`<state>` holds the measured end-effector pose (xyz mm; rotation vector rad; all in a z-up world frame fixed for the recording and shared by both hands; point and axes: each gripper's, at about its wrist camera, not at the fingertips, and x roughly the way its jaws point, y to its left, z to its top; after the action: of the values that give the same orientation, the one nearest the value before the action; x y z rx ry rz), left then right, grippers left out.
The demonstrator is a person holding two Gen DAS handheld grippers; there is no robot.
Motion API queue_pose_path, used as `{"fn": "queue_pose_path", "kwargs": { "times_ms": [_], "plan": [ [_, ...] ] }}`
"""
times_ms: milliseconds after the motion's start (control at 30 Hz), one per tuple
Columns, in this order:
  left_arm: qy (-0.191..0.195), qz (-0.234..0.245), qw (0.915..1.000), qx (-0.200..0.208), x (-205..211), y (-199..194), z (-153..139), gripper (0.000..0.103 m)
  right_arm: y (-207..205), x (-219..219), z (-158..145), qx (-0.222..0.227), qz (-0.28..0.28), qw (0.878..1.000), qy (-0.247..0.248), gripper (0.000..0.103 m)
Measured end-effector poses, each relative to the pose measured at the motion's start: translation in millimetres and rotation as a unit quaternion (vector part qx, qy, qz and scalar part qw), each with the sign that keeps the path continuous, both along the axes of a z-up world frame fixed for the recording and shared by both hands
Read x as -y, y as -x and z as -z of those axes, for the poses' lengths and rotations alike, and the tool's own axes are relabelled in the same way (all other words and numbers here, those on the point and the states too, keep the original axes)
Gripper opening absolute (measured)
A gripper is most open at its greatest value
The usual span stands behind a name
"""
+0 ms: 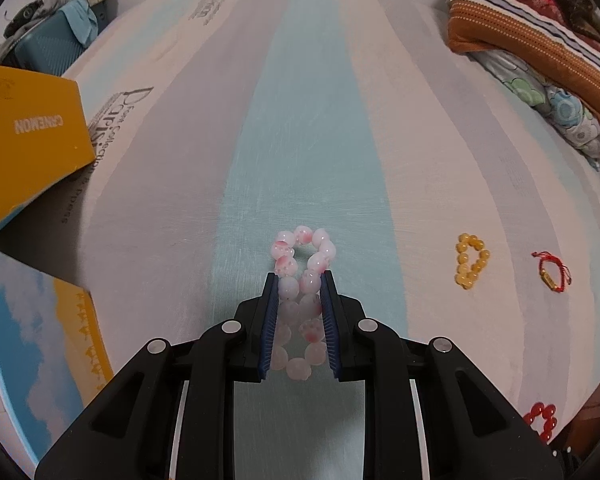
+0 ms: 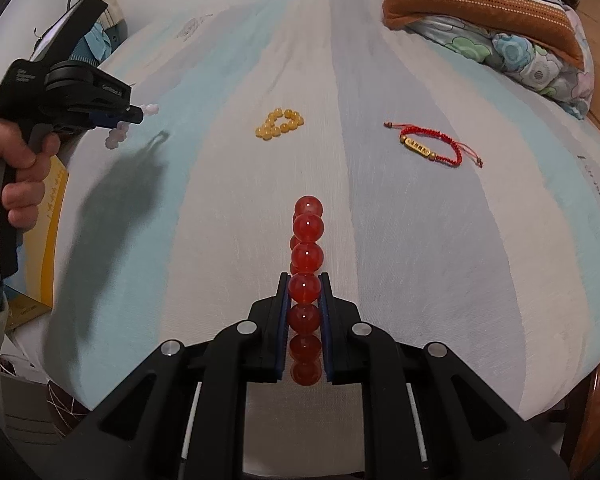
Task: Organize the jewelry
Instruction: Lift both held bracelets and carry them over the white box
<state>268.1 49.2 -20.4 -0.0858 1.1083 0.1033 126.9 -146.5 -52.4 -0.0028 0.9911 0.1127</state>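
Both grippers hold a bracelet, above a bed with a striped sheet (image 1: 312,128).

- Left gripper (image 1: 299,280): fingers narrow, closed on the pink bead bracelet (image 1: 302,264). The loop is pinched flat between the pads, its far end sticking out past the fingertips. In the right wrist view it hangs clear of the sheet, with a shadow beneath.
- Right gripper (image 2: 305,280): fingers nearly together, clamped on the red bead bracelet (image 2: 307,256). The beads run in a line out past the tips; whether the far end touches the sheet I cannot tell.

Step in hand, as I judge it: carry each bracelet to the yellow box (image 1: 28,136) at the left edge.
- Keep both grips firm; round beads can roll between flat pads.
- Lift the dangling loops clear of the sheet before moving across.
- Move the left one first, since it is nearer the box, so the grippers do not cross.
- Release low over the box, so the beads do not bounce out.

Count:
- Bracelets: four. Two held (pink, red), two lying on the sheet: the yellow bead bracelet (image 2: 279,123) and the red cord bracelet (image 2: 432,145) with a gold bar, well apart.
- Grippers: two.
- Yellow box parts in view: two.
- Folded quilts (image 1: 540,52) at the far right: one stack.
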Motion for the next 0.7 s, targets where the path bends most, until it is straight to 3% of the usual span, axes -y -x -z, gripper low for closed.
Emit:
{"fn": "queue_pose_path", "kwargs": {
  "times_ms": [500, 700],
  "plan": [
    [0.022, 0.012, 0.9990, 0.037, -6.5, 49.3, -48.3, 0.021, -3.3, -24.5, -39.5, 0.035, -0.007, 0.999, 0.007, 0.013],
    [0.015, 0.006, 0.9988, 0.046, -13.5, 68.3, -63.0, 0.021, -3.3, -40.3, -54.7, 0.043, -0.016, 0.999, 0.007, 0.012]
  ]
}}
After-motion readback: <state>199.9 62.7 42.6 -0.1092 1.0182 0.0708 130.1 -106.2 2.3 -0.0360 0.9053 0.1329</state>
